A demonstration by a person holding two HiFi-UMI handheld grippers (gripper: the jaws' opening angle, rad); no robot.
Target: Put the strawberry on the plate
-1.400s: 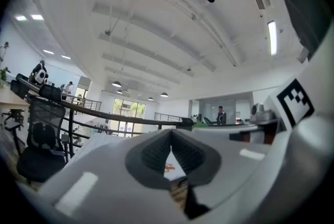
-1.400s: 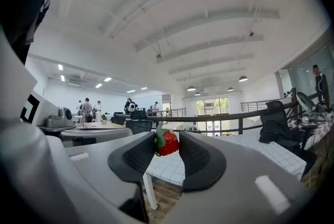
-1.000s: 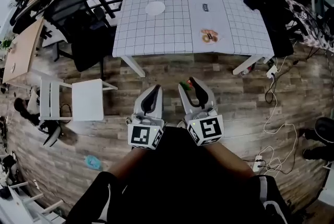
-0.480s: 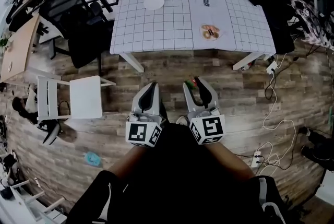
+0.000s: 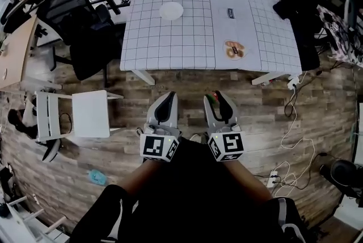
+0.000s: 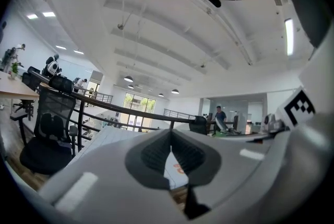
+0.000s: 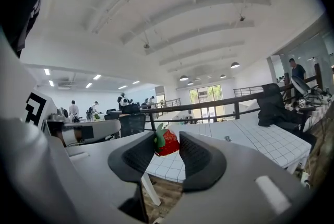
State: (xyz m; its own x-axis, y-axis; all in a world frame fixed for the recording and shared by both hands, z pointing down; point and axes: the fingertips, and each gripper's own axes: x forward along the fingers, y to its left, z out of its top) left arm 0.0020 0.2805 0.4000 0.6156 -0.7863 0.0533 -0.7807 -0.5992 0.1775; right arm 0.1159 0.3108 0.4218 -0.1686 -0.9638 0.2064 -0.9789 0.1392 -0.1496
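The red strawberry [image 7: 168, 143] with its green leaves sits between the fingertips of my right gripper [image 7: 167, 140], which is shut on it. In the head view that gripper [image 5: 218, 98] hangs over the wood floor, short of the table, with the strawberry [image 5: 214, 94] at its tips. My left gripper [image 5: 165, 101] is beside it, shut and holding nothing; in its own view the left gripper [image 6: 170, 137] has its pads meeting at the tip. The white plate [image 5: 171, 10] lies on the far left part of the grid-cloth table [image 5: 170, 49].
A round printed sticker [image 5: 232, 49] and a small label [image 5: 231, 13] lie on the table. Dark clothing [image 5: 300, 4] covers its right end. A black office chair [image 5: 85, 26] stands to its left, a white chair [image 5: 91, 113] on the floor, cables [image 5: 295, 123] at right.
Both grippers have been carried along over the floor, the right one drifting a little right in the view. The table has shifted slightly. The strawberry stays in the right jaws.
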